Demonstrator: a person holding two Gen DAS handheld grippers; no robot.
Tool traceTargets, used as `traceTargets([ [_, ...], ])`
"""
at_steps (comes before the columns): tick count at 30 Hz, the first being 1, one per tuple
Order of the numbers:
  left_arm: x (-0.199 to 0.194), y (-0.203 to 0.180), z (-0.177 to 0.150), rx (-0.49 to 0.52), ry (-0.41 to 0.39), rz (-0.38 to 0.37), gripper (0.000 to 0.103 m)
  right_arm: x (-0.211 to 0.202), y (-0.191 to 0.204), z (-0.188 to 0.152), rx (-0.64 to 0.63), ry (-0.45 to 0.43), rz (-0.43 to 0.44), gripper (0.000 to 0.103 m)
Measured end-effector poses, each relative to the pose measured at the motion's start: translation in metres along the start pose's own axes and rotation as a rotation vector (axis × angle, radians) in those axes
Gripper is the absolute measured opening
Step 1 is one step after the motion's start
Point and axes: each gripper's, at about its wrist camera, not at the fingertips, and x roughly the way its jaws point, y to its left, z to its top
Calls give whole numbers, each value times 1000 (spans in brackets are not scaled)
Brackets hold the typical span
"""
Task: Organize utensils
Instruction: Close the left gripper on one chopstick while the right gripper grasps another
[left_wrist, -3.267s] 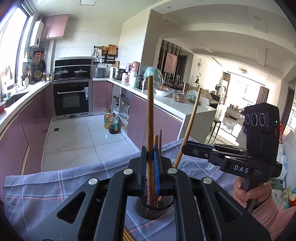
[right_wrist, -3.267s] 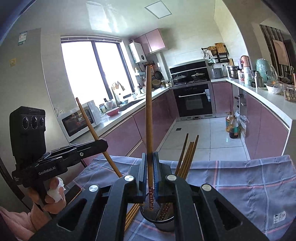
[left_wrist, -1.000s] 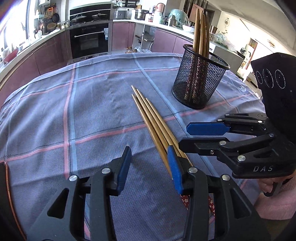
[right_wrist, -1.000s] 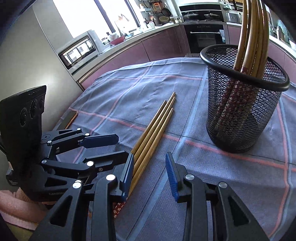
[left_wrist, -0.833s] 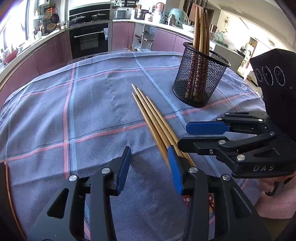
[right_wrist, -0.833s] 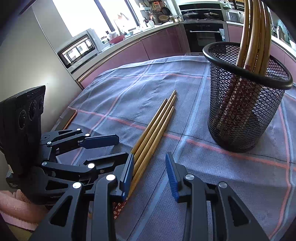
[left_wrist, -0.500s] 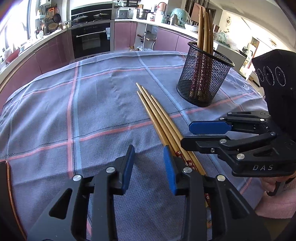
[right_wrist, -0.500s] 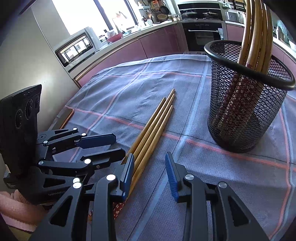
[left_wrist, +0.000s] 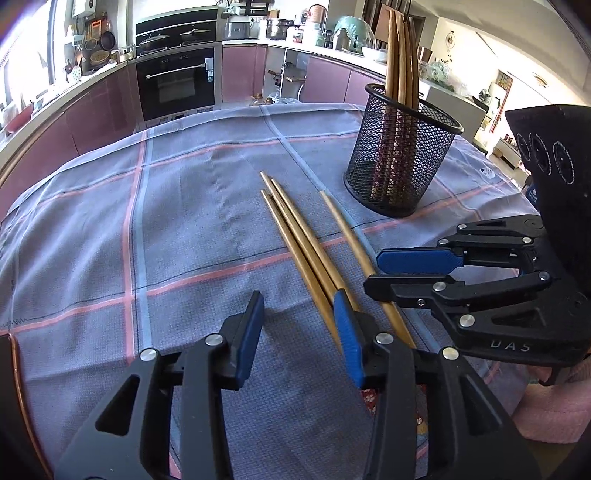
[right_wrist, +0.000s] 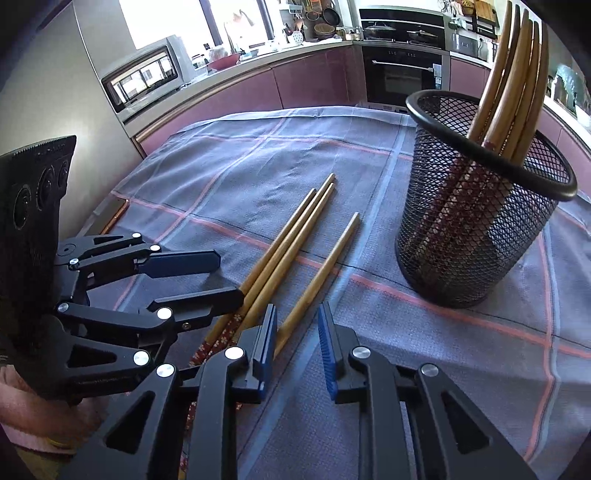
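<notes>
Chopsticks of slender golden wood, four of them, lie on the blue checked cloth, long axes running from the grippers toward the black wire-mesh cup. One stray stick lies just beside the right gripper, probably nearest. Left gripper and right both gape, empty.

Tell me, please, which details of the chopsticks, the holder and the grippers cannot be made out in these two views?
- Loose chopsticks: their patterned handle ends lie behind the left gripper in the left wrist view and behind the right gripper in the right.
- Mesh holder: the count inside is unclear; the sticks overlap behind the mesh.
- Upright chopsticks: their tips run off the top edge.
</notes>
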Motion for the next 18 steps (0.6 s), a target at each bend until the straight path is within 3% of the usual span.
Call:
traceTargets([
  [3,3,1,2,-4,8,-2,30,1,-3,1,10,-1,-4,17],
  [10,9,4,7,-14,11,9,25,5,-3,4,29,-17,-10,17],
  [12,10,5,9,-27,11,16,18,5,-1,5,27,-21,-14,17],
  [18,11,9,10,-79,11,31,8,4,-6,6,50,-23,5,8],
])
